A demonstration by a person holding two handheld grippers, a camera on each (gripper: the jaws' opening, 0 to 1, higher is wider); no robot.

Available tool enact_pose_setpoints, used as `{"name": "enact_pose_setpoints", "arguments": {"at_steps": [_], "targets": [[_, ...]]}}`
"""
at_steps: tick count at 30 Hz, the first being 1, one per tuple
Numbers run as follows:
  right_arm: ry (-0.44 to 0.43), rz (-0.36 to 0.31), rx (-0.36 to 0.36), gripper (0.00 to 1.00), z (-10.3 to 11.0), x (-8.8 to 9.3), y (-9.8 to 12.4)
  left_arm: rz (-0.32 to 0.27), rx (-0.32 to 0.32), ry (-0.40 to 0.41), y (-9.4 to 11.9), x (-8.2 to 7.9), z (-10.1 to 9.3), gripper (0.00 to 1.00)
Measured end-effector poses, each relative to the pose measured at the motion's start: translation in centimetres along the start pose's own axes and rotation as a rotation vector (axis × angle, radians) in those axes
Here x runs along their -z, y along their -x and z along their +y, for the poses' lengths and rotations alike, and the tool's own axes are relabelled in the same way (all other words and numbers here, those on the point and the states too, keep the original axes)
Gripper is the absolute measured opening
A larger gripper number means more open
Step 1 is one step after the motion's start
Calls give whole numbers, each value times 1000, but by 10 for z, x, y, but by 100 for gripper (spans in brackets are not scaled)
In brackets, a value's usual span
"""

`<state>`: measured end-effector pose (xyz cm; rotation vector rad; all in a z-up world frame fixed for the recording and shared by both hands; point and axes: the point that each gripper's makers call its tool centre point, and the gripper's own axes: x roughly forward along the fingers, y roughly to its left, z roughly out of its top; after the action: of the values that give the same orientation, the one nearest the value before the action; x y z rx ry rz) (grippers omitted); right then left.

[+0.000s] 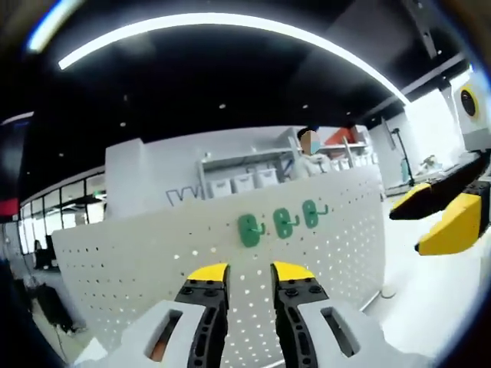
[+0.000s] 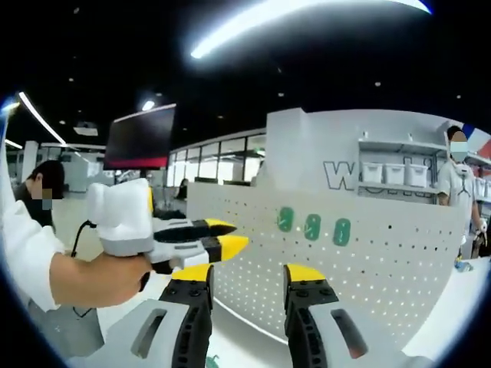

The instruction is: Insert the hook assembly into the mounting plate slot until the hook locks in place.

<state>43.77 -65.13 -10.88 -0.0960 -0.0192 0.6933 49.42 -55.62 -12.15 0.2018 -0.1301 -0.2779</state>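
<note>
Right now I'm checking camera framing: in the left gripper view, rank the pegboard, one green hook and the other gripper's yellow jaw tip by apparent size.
1. Pegboard.
2. Yellow jaw tip, enlarged by nearness to the camera.
3. Green hook, the smallest.

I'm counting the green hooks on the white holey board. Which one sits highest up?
In the left gripper view, the right-hand green hook sits highest on the pegboard. The middle hook is lower, and the left hook lowest.

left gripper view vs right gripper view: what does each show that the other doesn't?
Left gripper view: the hooks' prongs sticking out, the right gripper entering from the right.
Right gripper view: a hand holding the left gripper, a dark wall screen.
Both: white pegboard with three green hooks, shelf bins, both grippers open and empty.
</note>
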Motion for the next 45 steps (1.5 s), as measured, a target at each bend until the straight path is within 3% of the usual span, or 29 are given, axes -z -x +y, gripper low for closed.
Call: {"name": "enact_pose_setpoints", "arguments": {"at_steps": [9,15,23,27,33,42,45], "targets": [[10,-27,59,32,4,-14,-20,25,52,-6,44,8,9,23],[8,-30,101,32,2,-19,-38,35,124,-15,73,11,12,25],[23,-22,145,30,-6,-19,-54,42,194,14,99,11,16,30],[31,-20,177,30,-14,-19,-61,65,270,17,110,13,10,34],[37,-22,207,29,-20,-20,-74,45,367,7,126,9,7,39],[64,-38,245,25,-30,-23,-96,84,448,51,140,16,20,63],[64,-37,256,23,-34,-22,-101,88,471,51,145,18,25,65]]}}
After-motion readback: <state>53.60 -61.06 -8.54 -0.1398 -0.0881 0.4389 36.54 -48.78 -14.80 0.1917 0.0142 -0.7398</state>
